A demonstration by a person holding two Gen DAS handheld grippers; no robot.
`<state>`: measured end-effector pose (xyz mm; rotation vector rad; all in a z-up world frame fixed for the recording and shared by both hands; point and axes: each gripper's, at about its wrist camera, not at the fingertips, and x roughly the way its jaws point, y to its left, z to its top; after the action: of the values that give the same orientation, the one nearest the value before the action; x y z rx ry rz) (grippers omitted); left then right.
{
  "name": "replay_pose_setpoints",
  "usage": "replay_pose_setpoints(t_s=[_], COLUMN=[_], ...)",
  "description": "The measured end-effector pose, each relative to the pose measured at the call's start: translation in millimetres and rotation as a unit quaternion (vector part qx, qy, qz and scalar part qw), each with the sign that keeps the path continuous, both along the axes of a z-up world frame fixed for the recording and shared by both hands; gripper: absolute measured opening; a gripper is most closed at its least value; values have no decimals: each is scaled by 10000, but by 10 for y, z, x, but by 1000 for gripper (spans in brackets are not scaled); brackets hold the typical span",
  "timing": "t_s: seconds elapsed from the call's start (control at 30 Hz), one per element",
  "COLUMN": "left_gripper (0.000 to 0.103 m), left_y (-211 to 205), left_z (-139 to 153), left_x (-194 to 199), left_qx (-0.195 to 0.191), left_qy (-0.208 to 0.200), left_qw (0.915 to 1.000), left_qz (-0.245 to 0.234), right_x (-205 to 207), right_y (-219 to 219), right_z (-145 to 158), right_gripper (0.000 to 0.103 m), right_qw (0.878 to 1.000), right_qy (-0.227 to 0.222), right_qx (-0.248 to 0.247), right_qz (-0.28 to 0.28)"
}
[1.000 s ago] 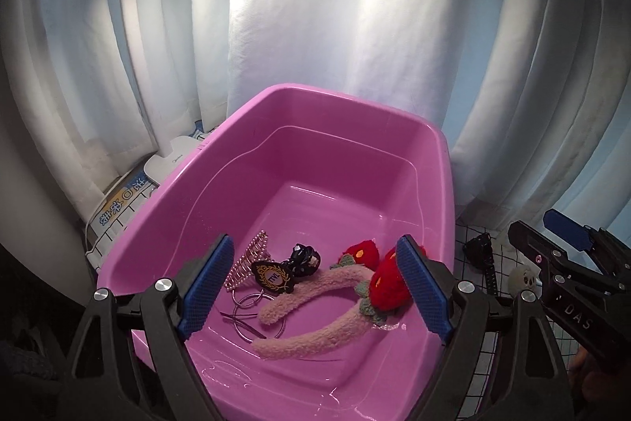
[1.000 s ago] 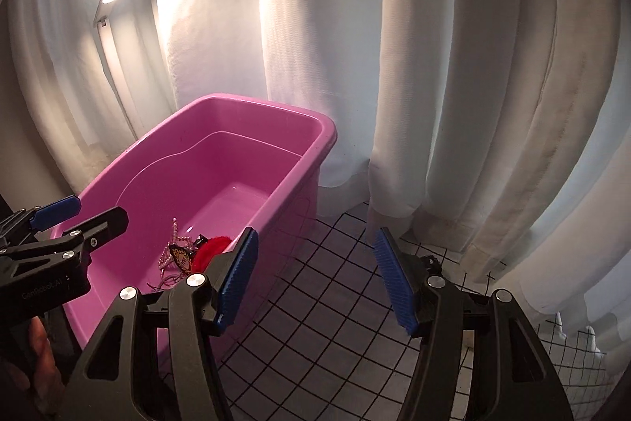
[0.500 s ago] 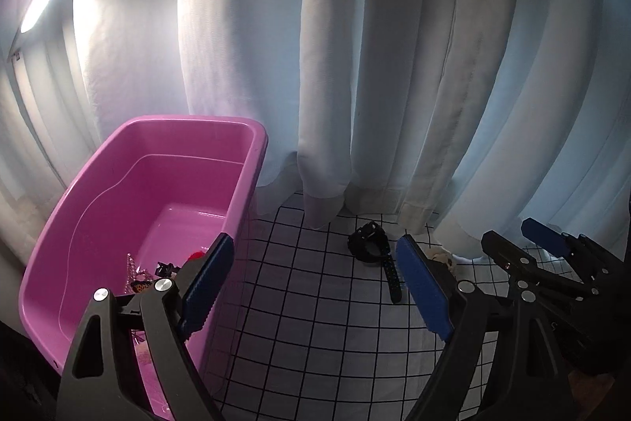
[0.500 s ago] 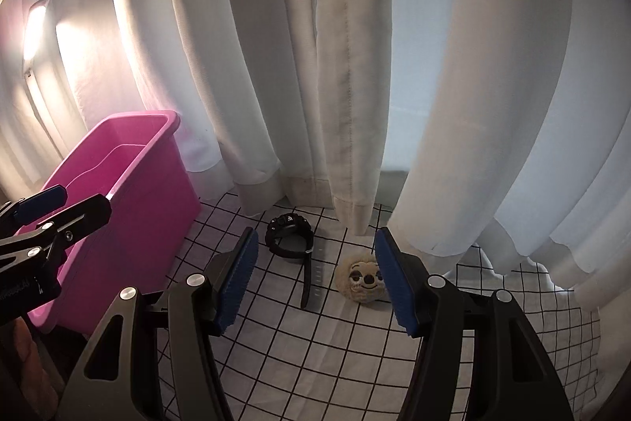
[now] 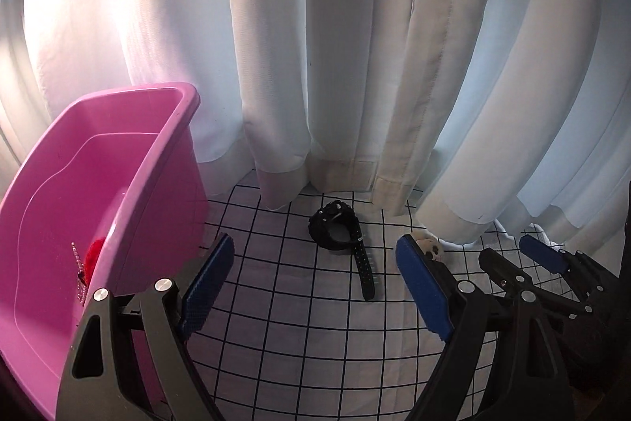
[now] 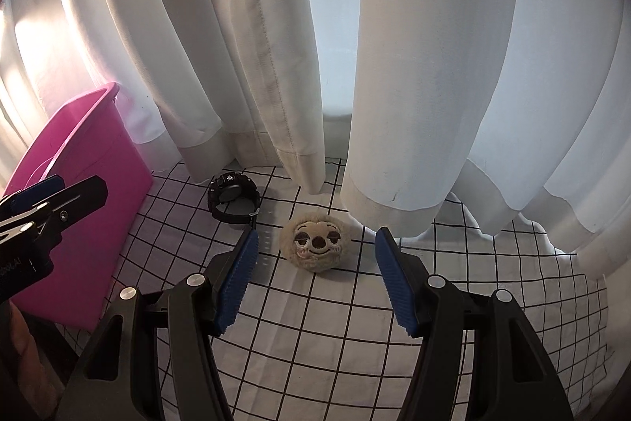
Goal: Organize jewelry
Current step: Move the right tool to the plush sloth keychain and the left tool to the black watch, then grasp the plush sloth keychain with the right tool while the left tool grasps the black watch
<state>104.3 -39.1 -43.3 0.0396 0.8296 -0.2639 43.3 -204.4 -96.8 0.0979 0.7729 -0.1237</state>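
Right wrist view: plush sloth face (image 6: 315, 243) lies just ahead between the spread, empty right gripper (image 6: 315, 281), nearer than the equally spread, empty left gripper (image 5: 311, 289).

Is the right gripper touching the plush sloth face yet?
Apart. The right wrist view shows the right gripper open, with grid cloth visible between both pads and the plush sloth face, which lies beyond the fingertips.

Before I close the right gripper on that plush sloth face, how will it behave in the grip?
The plush sloth face looks fuzzy and stuffed, so it will probably squash between the pads and weigh little. Its domed shape on the grid cloth might let it rock or scoot if nudged. The right gripper stands open, wider than it.
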Motion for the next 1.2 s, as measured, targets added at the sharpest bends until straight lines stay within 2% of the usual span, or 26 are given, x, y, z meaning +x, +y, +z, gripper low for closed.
replay_pose_setpoints(t_s=[0.1,0.17,0.27,0.37,0.7,0.97,1.2], left_gripper=[83,87,94,97,97,97,97], left_y=[-42,-77,-124,-171,-286,-264,-274], left_z=[-147,-245,-363,-512,-1017,-1202,-1293], left_x=[104,175,275,391,765,903,985], left_qx=[16,34,74,118,94,108,145], left_qy=[138,220,263,358,687,734,767], left_qw=[9999,9998,9996,9993,9976,9972,9969], left_qz=[6,-6,-2,16,-35,-73,-82], right_x=[37,60,119,209,561,746,867], right_y=[-38,-55,-102,-160,-282,-107,-62], right_z=[-94,-153,-255,-387,-789,-890,-950], right_gripper=[60,66,67,67,68,68,68], right_qw=[10000,9999,9998,9993,9969,9975,9971], right_qy=[80,105,201,362,686,703,754], right_qx=[-21,-68,-60,-23,256,-19,58], right_qz=[-7,-20,-46,-96,-287,-108,-34])
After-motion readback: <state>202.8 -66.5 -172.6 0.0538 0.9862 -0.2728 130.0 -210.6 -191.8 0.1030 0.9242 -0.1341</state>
